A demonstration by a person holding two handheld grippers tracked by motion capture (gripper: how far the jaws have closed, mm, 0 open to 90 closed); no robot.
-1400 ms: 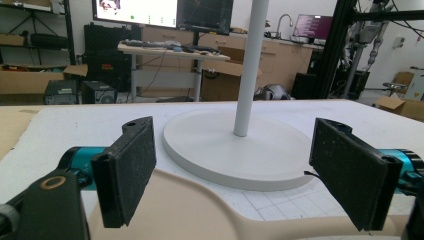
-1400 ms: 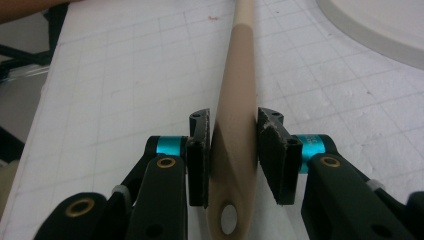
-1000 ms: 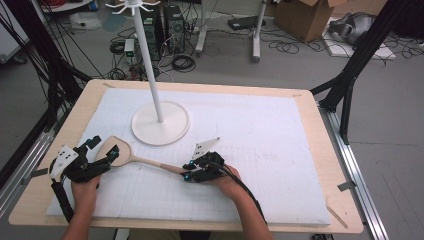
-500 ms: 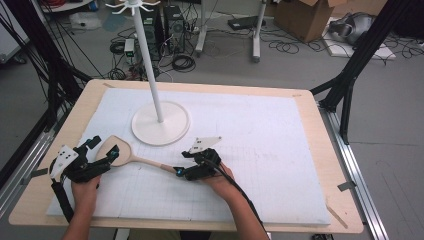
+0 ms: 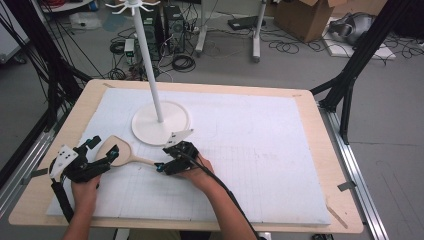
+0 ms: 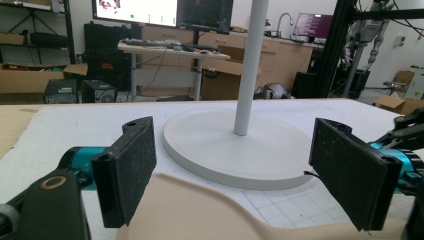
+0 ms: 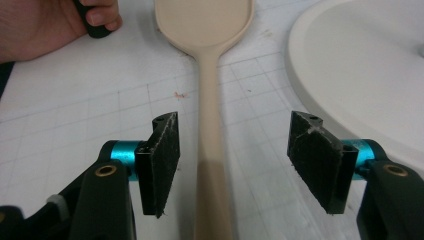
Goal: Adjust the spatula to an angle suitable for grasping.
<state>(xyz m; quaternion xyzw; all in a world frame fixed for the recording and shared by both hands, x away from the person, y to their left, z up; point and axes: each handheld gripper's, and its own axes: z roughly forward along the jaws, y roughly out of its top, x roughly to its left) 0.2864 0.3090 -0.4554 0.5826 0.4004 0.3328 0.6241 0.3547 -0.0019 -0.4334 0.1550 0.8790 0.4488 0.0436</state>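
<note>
A pale wooden spoon [image 5: 121,151] lies flat on the white mat, head to the left and handle to the right. My left gripper [image 5: 102,148] is open, its pads [image 6: 127,167] on either side of the spoon head [image 6: 200,212] without pressing it. My right gripper [image 5: 161,167] is open and its jaws have just been opening. The spoon handle [image 7: 212,150] lies between its pads [image 7: 162,160] with a gap on both sides. The spoon head [image 7: 202,20] lies straight ahead of it.
A white stand with a round base [image 5: 161,122] and a tall pole [image 5: 150,65] rises just behind the spoon, close to both grippers [image 6: 235,145] [image 7: 365,65]. The person's left hand [image 7: 45,25] is beyond the right gripper. The mat extends far to the right.
The right gripper has let go of the spoon handle, opened, and slid left along it toward the spoon head. The left gripper and the spoon have stayed put.
</note>
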